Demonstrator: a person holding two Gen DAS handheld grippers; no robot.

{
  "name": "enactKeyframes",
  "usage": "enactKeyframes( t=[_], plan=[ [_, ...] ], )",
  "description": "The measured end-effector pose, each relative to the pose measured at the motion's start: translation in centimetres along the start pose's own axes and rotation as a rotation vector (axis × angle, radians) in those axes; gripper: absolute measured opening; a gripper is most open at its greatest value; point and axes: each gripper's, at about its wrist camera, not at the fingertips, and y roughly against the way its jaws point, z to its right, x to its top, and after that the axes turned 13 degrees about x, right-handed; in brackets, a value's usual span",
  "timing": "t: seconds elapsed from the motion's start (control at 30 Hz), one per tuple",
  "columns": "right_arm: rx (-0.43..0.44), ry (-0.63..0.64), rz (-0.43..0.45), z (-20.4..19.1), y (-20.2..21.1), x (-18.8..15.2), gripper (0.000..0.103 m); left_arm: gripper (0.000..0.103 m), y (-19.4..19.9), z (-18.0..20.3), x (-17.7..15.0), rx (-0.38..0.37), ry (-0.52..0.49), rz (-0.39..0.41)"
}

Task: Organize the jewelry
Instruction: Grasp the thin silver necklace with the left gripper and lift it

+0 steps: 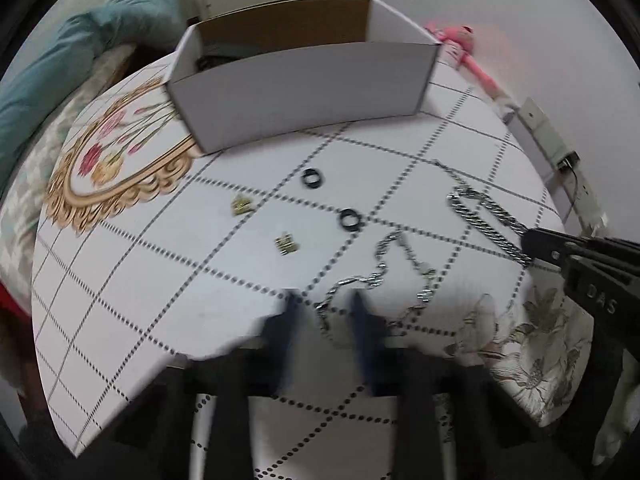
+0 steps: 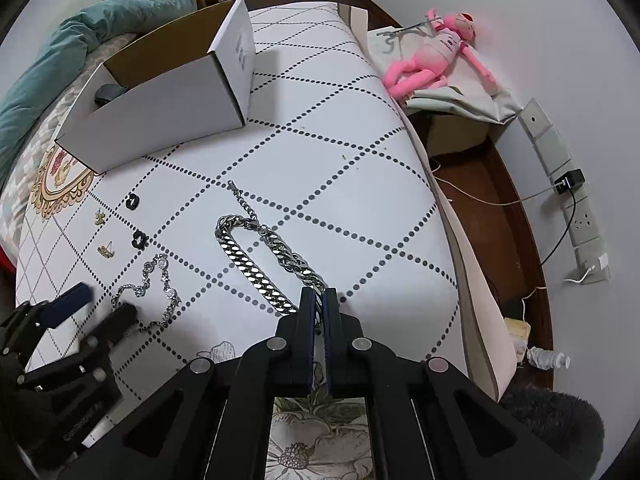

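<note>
Right gripper (image 2: pixel 319 300) is clamped shut on the near end of the heavy curb chain (image 2: pixel 256 258); the rest of it lies in a folded U on the worktop (image 2: pixel 360 152), so a lift should drag it out by one end. My left gripper (image 1: pixel 324 304) sits over the thin silver chain (image 1: pixel 380 280). In its own view the fingers (image 1: pixel 362 320) are motion-blurred and look apart with links between them, and the right wrist view shows them apart too, so I can't confirm a pinch on that chain. Both grippers point steeply down, which suits picking flat items off the cloth. Still loose on the worktop: two black rings (image 1: pixel 311 178) and two small gold pieces (image 1: pixel 286 243), probably earrings, too small to tell. The white cardboard box (image 1: pixel 304 92) stands open at the far side, near the rings, presumably the destination. Something dark is already in it, mostly hidden by the wall. The worktop's near edge is cut off by my gripper bodies. The pink plush toy (image 2: pixel 436 56) by the wall is irrelevant.
</note>
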Motion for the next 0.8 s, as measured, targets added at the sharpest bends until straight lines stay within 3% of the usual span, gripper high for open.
enactKeyframes(
  t=[0.13, 0.53, 0.6, 0.67, 0.73, 0.77, 0.8],
  plan=[
    [0.006, 0.002, 0.005, 0.0, 0.3, 0.0, 0.004, 0.001, 0.0, -1.1, -0.2, -0.042, 0.019, -0.009],
    [0.081, 0.007, 0.074, -1.5, 3.8, 0.6, 0.004, 0.000, 3.1, -7.2, -0.3, -0.051, 0.139, 0.041],
    [0.087, 0.015, 0.081, -1.9, 4.2, 0.6, 0.004, 0.001, 3.0, -6.9, 0.3, -0.121, 0.169, 0.035],
    [0.090, 0.019, 0.083, -2.2, 4.3, 0.7, 0.004, 0.002, 2.8, -6.5, 0.7, -0.131, 0.182, 0.027],
    [0.084, 0.020, 0.083, -2.2, 4.1, 0.3, 0.004, 0.009, 2.3, -5.3, 0.9, -0.152, 0.166, 0.016],
    [0.086, 0.013, 0.079, -2.0, 3.9, 0.2, 0.004, 0.022, 1.9, -4.4, 0.9, -0.146, 0.145, 0.004],
    [0.085, 0.004, 0.073, -1.7, 3.6, -0.1, 0.004, 0.041, 1.7, -3.6, 0.9, -0.142, 0.128, 0.004]
  ],
)
